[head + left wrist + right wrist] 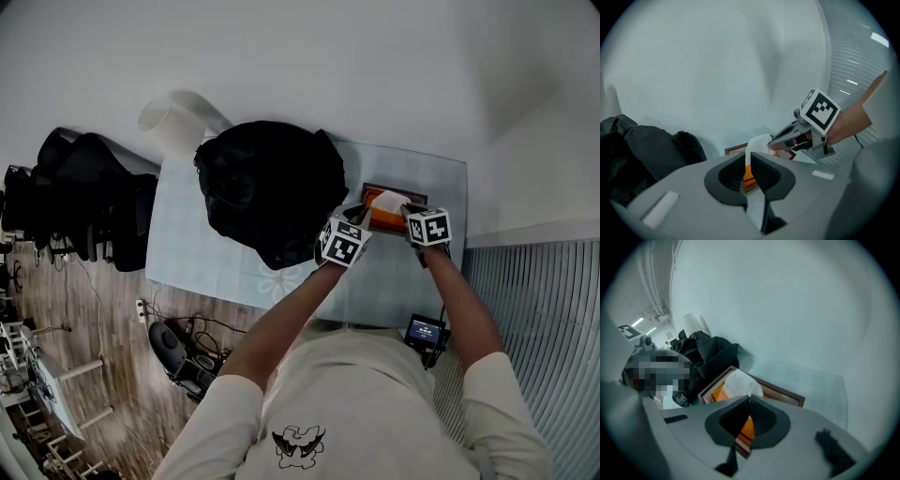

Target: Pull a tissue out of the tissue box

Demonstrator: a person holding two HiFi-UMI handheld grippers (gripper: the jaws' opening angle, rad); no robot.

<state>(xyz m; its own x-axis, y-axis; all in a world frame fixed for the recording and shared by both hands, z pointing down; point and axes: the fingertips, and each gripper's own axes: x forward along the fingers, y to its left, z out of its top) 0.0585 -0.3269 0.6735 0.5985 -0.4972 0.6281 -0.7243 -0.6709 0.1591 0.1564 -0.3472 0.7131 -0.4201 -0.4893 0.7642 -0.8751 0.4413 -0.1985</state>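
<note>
Grippers meet over an orange tissue box [382, 221] in a brown frame, on the right part of a table [206, 246] spread with a pale checked cloth. A white tissue [740, 383] stands crumpled out of the box's top opening.

The right gripper [750, 400] angles down from the person's right, its jaws closed tip to tip on the near edge of that tissue. The left gripper view shows the same pinch from the side, with the tips set against the white fold.

The left gripper [746, 157] sits at the box's left side. Its jaws are drawn together to a thin slit, and the orange of the box shows through it. Nothing can be made out gripped between them. Whether its tips press on the box cannot be told.

In the head view, the person's bare forearms reach forward from pale short sleeves to both tools.

A heaped black bag [267, 187] lies on the cloth just beside the box, on its left. A white roll [173, 120] stands beyond the table's far left corner. A small device with a lit screen [425, 330] sits at the table's near edge, close under the right forearm. Cables [192, 326] trail across the wooden floor to the left of the table.
</note>
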